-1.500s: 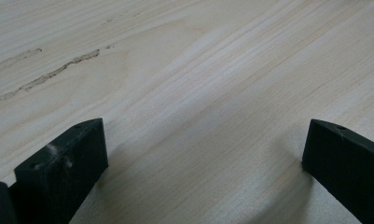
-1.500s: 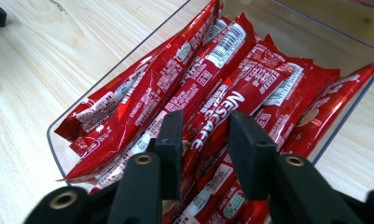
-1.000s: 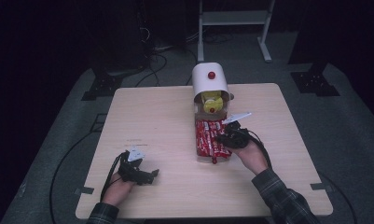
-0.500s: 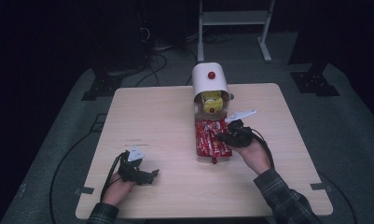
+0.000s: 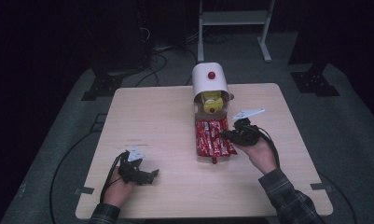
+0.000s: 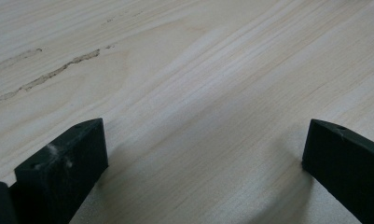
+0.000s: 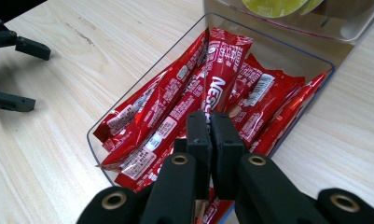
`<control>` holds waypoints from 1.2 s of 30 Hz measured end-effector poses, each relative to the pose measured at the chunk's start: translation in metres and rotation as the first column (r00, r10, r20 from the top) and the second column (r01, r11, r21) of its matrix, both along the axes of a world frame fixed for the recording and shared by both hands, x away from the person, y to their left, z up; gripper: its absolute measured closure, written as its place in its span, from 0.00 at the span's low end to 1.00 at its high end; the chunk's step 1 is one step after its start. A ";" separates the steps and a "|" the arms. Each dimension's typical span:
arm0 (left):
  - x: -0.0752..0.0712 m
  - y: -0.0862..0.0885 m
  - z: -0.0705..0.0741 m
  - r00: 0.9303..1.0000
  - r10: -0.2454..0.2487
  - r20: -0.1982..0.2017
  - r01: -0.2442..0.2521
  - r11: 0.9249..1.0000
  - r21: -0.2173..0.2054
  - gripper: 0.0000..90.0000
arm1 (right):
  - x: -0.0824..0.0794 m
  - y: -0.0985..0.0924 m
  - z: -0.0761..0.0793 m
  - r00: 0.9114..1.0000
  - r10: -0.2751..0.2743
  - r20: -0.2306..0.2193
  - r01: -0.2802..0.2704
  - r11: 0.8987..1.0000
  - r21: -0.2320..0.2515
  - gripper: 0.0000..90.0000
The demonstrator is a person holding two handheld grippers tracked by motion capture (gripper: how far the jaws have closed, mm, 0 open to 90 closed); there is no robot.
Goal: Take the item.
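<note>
I am reading "NES" in white letters on one red packet point(image 7: 226, 74) lying in the clear tray point(image 7: 93, 135). My right gripper point(image 7: 209, 122) is hovering over the packets, jaws pressed together. My left gripper point(image 5: 149, 175) is resting on the table point(image 5: 156, 116), jaws wide apart

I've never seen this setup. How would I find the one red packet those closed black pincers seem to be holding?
Start at the white domed dispenser at the far edge of the wooden table; a clear tray of red Nescafe stick packets lies right in front of it. The right gripper hovers over that tray, jaws closed on one packet. It tilts up above the flatter packets around it.
</note>
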State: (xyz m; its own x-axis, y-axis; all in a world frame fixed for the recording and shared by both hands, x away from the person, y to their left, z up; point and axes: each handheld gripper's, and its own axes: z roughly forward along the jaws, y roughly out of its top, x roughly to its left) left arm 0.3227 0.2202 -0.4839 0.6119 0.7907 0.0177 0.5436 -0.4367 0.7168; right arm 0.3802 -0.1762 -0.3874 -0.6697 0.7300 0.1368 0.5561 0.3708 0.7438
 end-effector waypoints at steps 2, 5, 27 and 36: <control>0.000 0.000 0.000 1.000 0.000 0.000 0.000 1.000 0.000 0.00 | 0.000 -0.001 0.001 1.000 0.002 0.005 -0.002 1.000 0.000 0.96; 0.000 0.000 0.000 1.000 0.000 0.000 0.000 1.000 0.000 0.00 | -0.001 -0.004 0.002 1.000 -0.004 0.004 0.004 1.000 0.006 0.96; 0.000 0.000 0.000 1.000 0.000 -0.001 0.000 1.000 -0.001 0.00 | -0.005 -0.037 0.009 0.998 -0.053 0.030 0.053 0.999 0.003 0.96; 0.000 0.000 0.000 1.000 0.000 -0.001 0.000 1.000 -0.001 0.00 | -0.006 -0.048 0.009 0.997 -0.071 0.037 0.071 0.997 0.002 0.96</control>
